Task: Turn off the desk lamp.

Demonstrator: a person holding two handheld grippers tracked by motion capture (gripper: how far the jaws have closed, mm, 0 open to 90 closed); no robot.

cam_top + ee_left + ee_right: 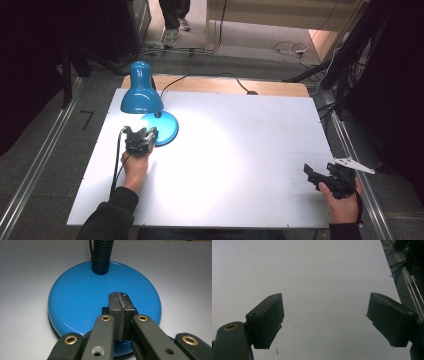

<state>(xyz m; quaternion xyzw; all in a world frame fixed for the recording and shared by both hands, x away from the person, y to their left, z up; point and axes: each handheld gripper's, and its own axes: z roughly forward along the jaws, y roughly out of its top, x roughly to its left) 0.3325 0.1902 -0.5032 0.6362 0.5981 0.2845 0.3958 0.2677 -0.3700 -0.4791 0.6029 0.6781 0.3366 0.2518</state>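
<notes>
White desk [240, 150], lit: my left gripper [121, 305], fingers together, presses the blue lamp's base [82, 302], likely its switch; right gripper [324, 322], fingers apart, idles near edge.

My blue lamp [142, 95] stands at the far left of the white table [240, 150], its round base [82, 300] flat on the top. Beyond the lamp, someone's legs [174, 17] stand on the floor, beside what may be loose cables [290, 48].
</notes>
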